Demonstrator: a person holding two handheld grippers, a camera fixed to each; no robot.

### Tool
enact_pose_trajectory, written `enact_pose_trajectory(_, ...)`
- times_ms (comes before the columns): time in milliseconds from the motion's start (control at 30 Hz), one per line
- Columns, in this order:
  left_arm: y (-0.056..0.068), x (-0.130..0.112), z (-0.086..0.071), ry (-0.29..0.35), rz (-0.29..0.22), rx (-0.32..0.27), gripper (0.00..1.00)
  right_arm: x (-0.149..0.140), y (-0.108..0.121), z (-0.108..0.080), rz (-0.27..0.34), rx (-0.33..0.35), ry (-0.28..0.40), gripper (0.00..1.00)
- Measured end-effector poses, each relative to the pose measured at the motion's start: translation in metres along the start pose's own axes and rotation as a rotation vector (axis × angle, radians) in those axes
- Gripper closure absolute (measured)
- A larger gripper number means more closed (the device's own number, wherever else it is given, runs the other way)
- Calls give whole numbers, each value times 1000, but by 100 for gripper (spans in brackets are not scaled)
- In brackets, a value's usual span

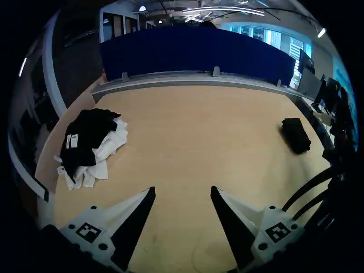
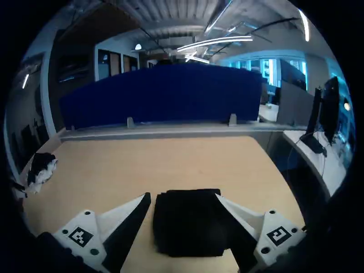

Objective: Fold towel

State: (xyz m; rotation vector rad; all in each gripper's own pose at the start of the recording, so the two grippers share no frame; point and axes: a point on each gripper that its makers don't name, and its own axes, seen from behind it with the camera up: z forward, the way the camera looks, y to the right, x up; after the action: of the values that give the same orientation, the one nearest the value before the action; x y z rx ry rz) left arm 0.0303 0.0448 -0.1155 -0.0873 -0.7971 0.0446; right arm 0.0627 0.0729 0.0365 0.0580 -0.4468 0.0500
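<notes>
Left gripper (image 1: 182, 188): fingers spread, over the light wooden table (image 1: 195, 127).
Right gripper (image 2: 182, 195): fingers spread, either side of the towel.
Folded black fabric towel (image 2: 189, 223): flat on the table.
Crumpled black-and-white cloth pile (image 1: 91, 145): at the table's left edge.

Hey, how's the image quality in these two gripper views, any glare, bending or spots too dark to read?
Left gripper view: the fisheye bows the blue divider and the far edge of the table into curves, and the ceiling light strip is blown out. Right gripper view: the folded black towel is a near-featureless dark patch, its folds hard to read; the windows cast a cyan tint.
</notes>
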Motion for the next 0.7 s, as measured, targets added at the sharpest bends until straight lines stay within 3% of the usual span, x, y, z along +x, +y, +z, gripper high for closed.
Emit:
enact_pose_trajectory(167,2,5,-1,18,6,-10,10,30,-7,-27,39,-17,145,0)
enact_pose_trajectory(300,2,8,-2,30,6,-15,10,43,-10,-45,40,-35,211,0)
enact_pose_trajectory(567,2,18,-1,77,-23,-25,10,52,-23,-67,-24,-54,254,0)
enact_pose_trajectory(700,2,38,-3,161,-35,-45,10,49,-33,-73,-34,-39,247,0)
